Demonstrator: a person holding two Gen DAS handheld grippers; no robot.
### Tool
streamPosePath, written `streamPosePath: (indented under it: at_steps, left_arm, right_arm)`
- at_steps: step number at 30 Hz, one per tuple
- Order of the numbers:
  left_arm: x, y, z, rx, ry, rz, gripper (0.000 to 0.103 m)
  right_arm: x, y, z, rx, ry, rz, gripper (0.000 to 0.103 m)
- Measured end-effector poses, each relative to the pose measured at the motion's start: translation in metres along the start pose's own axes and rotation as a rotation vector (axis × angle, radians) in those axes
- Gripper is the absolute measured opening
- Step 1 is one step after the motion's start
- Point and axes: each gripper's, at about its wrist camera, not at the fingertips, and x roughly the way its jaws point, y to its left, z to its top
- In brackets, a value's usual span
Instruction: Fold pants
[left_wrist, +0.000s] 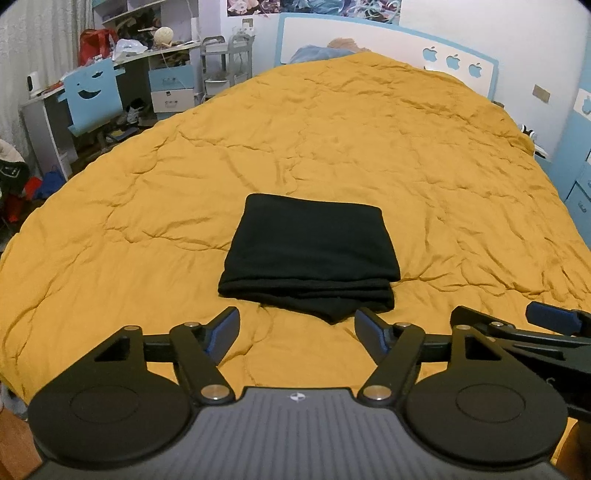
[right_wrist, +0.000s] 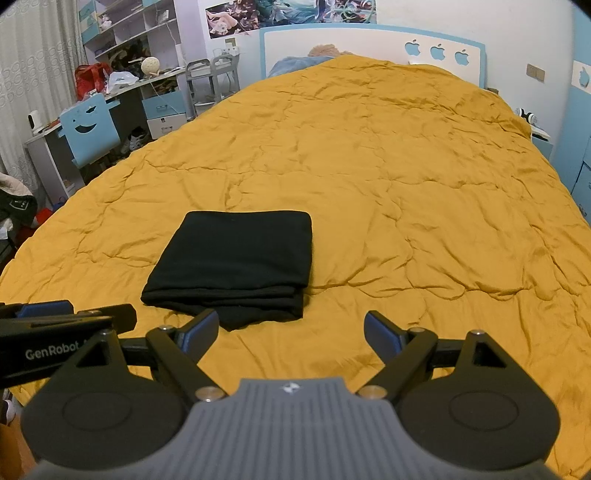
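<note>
The black pants lie folded into a compact rectangle on the mustard-yellow quilt, stacked layers showing at the near edge. My left gripper is open and empty, just short of the near edge of the pants. In the right wrist view the pants lie ahead and to the left. My right gripper is open and empty, its left finger close to the near right corner of the pants. Each gripper shows at the edge of the other's view.
The quilt covers a wide bed with a white and blue headboard. A cluttered desk with a blue chair and shelves stands to the left. Blue drawers stand at the right.
</note>
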Motion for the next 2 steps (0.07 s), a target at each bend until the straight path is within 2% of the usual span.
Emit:
streamPosePath:
  at_steps: [2]
  left_arm:
    - [-0.0002,-0.0013,-0.0002,0.008,-0.002,0.001,0.080]
  right_arm:
    - [-0.0003,0.0005,0.0002,0.001,-0.002,-0.004,0.082]
